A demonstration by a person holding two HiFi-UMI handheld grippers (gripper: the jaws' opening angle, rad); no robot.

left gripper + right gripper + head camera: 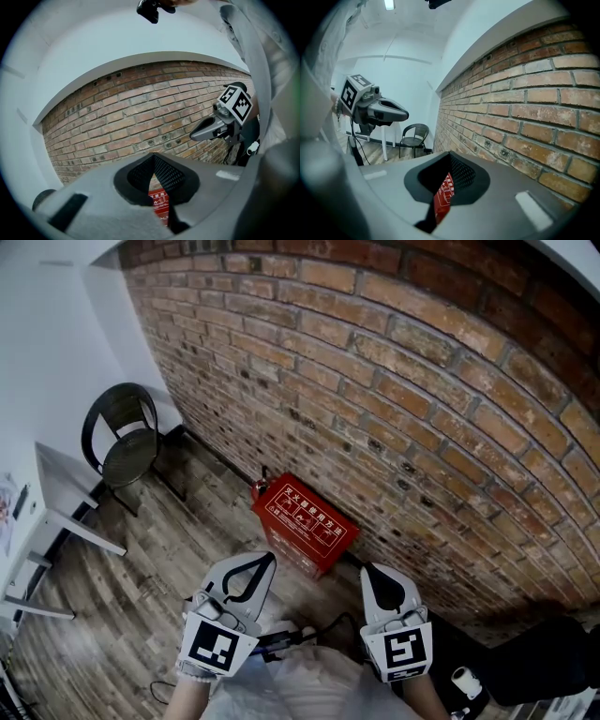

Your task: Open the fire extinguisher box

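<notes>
Fingers [140, 174] on my left gripper [266, 562] are pinched together, nothing in them. Just ahead and between the two, the red fire extinguisher box [305, 519] sits on the wood floor [141, 559], tight against the foot of the brick wall [394, 381]. Right gripper [370, 573] is closed and empty too. Lid's still down and untouched, so the whole job's left. There's white Chinese print on the lid, too small for me to read.

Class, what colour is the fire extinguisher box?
The box is red with white print; the head view shows it best.
</notes>
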